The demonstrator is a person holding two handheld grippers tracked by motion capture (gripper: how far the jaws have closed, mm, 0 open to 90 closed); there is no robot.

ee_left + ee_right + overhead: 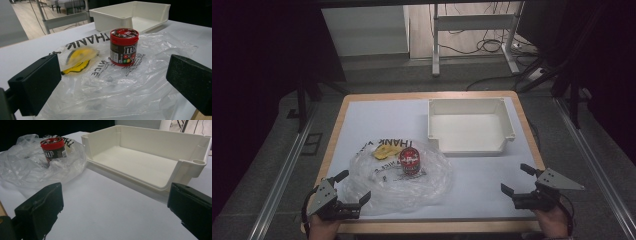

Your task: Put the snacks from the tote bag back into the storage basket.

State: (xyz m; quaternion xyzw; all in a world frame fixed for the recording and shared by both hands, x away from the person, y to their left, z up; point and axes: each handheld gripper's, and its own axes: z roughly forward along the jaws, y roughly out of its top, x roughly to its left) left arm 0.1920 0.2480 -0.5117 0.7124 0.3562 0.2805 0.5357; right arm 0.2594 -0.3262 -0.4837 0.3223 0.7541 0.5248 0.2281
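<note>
**Nothing moved yet, both sets of fingers spread and empty**

Progress: looks like the start, my read. The candy jar stands upright on the crumpled plastic bag, red lid on, near the middle of the desk. A yellow item lies in the bag's far-left part, just beside the jar; can't tell what it is. White tray at the far right of the desk has nothing in it. So if the job is unpacking the bag into the tray, all of it is left: jar and yellow item are both with the bag.

Fingers:
- Left gripper: spread wide, holding nothing. It sits at the near-left desk edge with its inner finger at the bag's near edge; contact or not, can't tell. In the left gripper view the jar sits well ahead between the two black jaws, bag film below them.
- Right gripper: spread wide, empty, over bare desk at the near right, well apart from bag and jar. The right gripper view faces the tray's open side, jar off to the left.
</note>
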